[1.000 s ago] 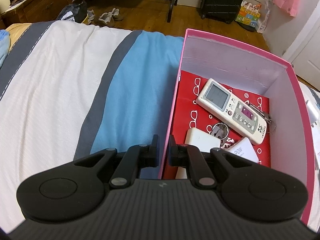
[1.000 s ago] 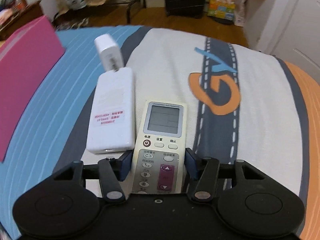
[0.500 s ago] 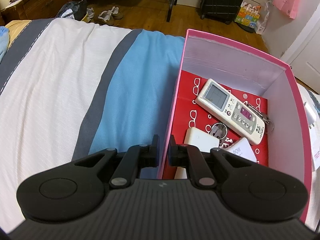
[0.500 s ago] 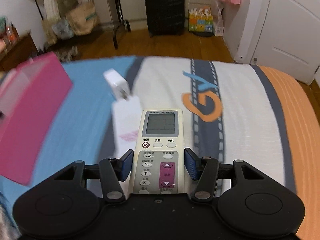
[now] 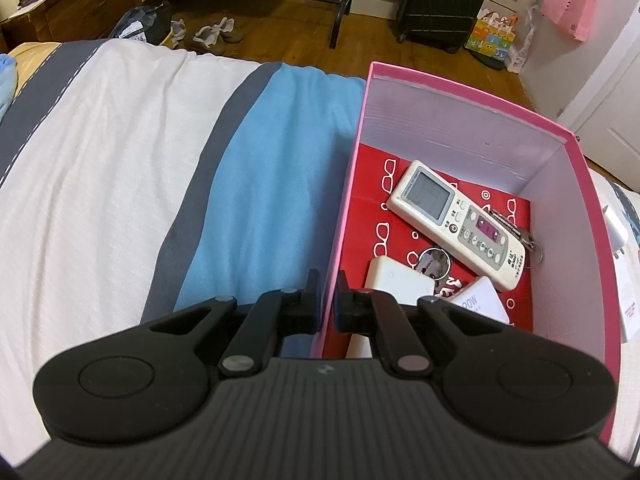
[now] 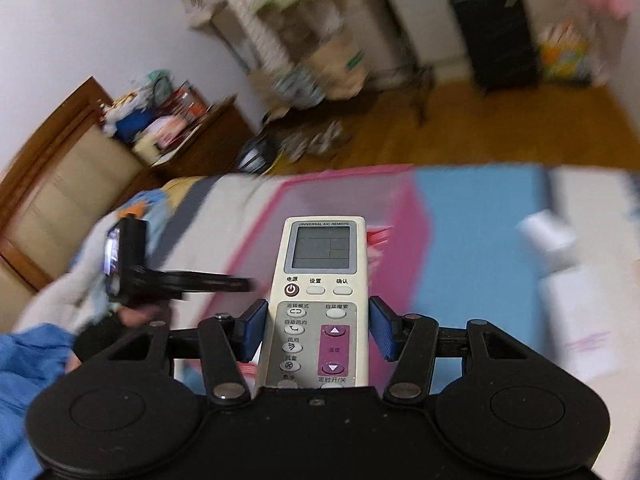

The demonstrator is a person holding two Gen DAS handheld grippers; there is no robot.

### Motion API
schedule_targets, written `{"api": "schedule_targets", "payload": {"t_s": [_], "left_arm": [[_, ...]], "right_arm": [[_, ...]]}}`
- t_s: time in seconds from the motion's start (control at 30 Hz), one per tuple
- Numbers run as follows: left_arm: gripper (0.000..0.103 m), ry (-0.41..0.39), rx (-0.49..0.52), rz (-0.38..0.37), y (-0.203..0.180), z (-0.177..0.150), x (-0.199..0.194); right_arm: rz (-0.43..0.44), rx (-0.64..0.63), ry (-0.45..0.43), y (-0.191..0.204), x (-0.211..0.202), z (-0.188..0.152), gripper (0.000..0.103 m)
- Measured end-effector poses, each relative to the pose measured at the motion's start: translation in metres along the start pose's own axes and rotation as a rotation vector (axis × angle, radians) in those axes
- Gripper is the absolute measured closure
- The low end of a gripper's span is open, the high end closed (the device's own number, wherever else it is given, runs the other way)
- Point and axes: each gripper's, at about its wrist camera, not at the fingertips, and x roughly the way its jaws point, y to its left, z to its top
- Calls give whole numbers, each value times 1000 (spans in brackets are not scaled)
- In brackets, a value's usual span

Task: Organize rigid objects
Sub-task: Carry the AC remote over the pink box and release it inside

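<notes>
My left gripper (image 5: 328, 284) is shut on the left wall of the pink box (image 5: 352, 184), one finger outside and one inside. On the box's red floor lie a white air-conditioner remote (image 5: 456, 224), a key ring (image 5: 434, 262) and two white chargers (image 5: 400, 280). My right gripper (image 6: 318, 328) is shut on a second white remote (image 6: 320, 280), held up in the air with its screen end pointing forward. Behind that remote the pink box (image 6: 400, 208) shows blurred. The left gripper's body (image 6: 132, 268) appears at the left in the right wrist view.
The box sits on a bed with a striped cover in white, grey and blue (image 5: 260, 200). A white power bank (image 6: 576, 312) and a white plug (image 6: 548, 228) lie blurred on the bed to the right. Beyond the bed's edge are a wooden floor (image 5: 280, 12), shoes and a black suitcase (image 5: 440, 0).
My right gripper has lifted the remote off the bed and swung left, so the pink box now lies ahead of it. The left gripper has kept its hold on the box wall.
</notes>
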Motion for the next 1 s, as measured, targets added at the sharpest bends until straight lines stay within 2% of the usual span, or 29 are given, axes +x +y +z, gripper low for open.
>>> {"api": "schedule_targets", "payload": {"t_s": [0.2,0.47,0.57,0.8,1.0], "left_arm": [[98,-11,-4,-32,5,-2,-5],[98,-18,-5,-40,6,-1,-3],[98,-19,-3,-37,5,-2,-4],[98,-19,-7,-44,5,-3,-4],[98,-15,-16,-45,7,-1,-2]], "right_arm": [[35,-19,75,37,90,21,44],[-77,6,156,42,169,38,44],[-90,15,159,41,192,37,44],[-156,75,181,39,222,32,43],[-78,165,198,29,210,37,40]]}}
